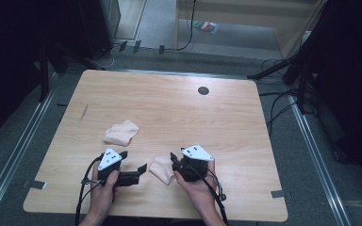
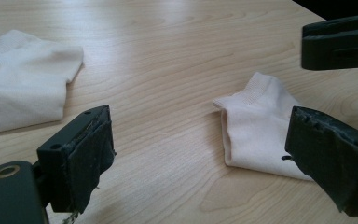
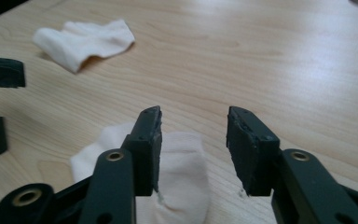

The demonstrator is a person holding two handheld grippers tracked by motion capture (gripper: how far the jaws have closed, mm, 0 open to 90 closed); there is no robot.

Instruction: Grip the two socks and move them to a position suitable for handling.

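Two pale socks lie on the wooden table (image 1: 169, 108). The near sock (image 1: 162, 168) sits crumpled by the front edge, between the two grippers. My right gripper (image 1: 173, 165) stands at its right side, jaws open, and nothing is pinched. In the right gripper view the gripper (image 3: 193, 140) hovers just over the near sock (image 3: 182, 177), whose cloth lies below the left jaw. My left gripper (image 1: 134, 161) is open to the sock's left. In the left gripper view its wide-spread gripper (image 2: 205, 158) faces the near sock (image 2: 258, 126). The far sock (image 1: 121, 133) lies flat farther back.
A round dark grommet hole (image 1: 203, 90) sits near the table's back edge and a short dark mark (image 1: 84, 113) at the left. Cables and stands crowd the floor around the table. The far sock (image 2: 21, 79) (image 3: 86, 39) lies apart from both grippers.
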